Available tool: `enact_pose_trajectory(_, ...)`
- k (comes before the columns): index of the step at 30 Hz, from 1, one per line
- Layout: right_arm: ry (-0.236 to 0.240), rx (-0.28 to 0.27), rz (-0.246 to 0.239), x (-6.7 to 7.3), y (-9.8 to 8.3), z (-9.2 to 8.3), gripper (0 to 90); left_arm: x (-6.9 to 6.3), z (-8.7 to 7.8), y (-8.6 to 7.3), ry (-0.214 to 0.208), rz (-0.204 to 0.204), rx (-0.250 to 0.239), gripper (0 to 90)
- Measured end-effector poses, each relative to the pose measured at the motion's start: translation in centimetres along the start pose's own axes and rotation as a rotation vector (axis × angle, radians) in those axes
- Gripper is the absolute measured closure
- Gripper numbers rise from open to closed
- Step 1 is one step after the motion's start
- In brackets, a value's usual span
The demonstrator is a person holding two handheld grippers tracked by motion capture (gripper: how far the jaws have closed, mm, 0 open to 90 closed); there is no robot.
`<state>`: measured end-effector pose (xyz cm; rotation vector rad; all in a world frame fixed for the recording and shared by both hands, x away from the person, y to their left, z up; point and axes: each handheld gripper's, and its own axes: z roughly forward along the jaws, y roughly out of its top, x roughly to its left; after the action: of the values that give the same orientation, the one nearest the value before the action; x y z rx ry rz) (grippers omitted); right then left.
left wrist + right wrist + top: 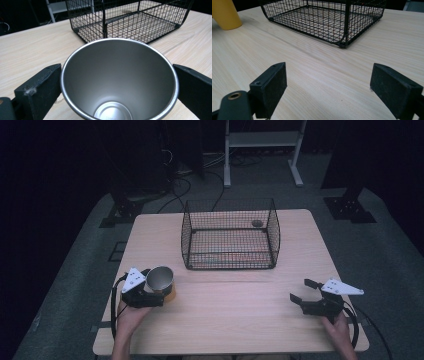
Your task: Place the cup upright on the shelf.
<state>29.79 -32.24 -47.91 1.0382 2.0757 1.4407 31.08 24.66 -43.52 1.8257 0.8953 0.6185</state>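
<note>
**Left gripper holding the steel cup; right gripper waiting open**

Your left gripper [156, 292] is sitting at the near left of the wooden table [240, 320], and its two black jaws are pressing against opposite sides of a metal cup [160, 279]. In the left gripper view the cup [119, 80] is standing upright between the jaws with its open mouth facing the camera, showing a bare brushed-steel inside and a round stamped base. From the right gripper view the outside of that cup [225, 13] is reading yellow, standing on the table at the far left.

Your right gripper [306, 291] is hovering over the near right of the table with its jaws spread wide and nothing between them; in the right gripper view, bare wood is lying between the two pads.

A black wire basket [230, 234] is sitting on the table's far middle, well apart from both grippers. A small dark round thing [257, 223] is showing near its far right corner, too small for you to identify.
</note>
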Motion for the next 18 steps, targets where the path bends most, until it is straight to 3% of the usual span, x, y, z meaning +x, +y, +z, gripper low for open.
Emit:
enact_pose_trajectory(12,-0.001,0.001,-0.001,0.02,0.00,0.01,12.9,-0.08,1.01,-0.47,0.001,0.009,0.055,0.3)
enact_pose_trajectory(18,-0.003,0.004,-0.013,0.10,0.02,0.06,12.9,-0.09,0.80,-0.51,-0.004,0.021,0.043,13.0)
